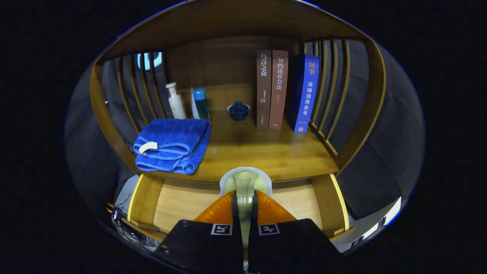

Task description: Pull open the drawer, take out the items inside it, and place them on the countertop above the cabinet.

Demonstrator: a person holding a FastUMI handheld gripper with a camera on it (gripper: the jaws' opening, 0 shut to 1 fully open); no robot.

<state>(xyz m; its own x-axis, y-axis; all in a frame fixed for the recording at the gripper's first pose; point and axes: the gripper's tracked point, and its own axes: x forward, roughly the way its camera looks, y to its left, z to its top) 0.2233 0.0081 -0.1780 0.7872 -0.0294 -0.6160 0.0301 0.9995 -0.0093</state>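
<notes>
Gripper view has the tongs [245, 207] pinching a pale brush [245, 182] over the open drawer [182, 201]; best bet's lifting it onto the tabletop [266, 152], right of the towel [173, 144].

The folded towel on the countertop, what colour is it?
Blue, with a small white tag; the towel shows best in the gripper view, left of the gripper.

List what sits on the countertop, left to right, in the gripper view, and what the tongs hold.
Towel → white bottle → teal bottle → lidded cup → two brown books → blue book. Tongs shut on a pale brush over the open drawer.
</notes>
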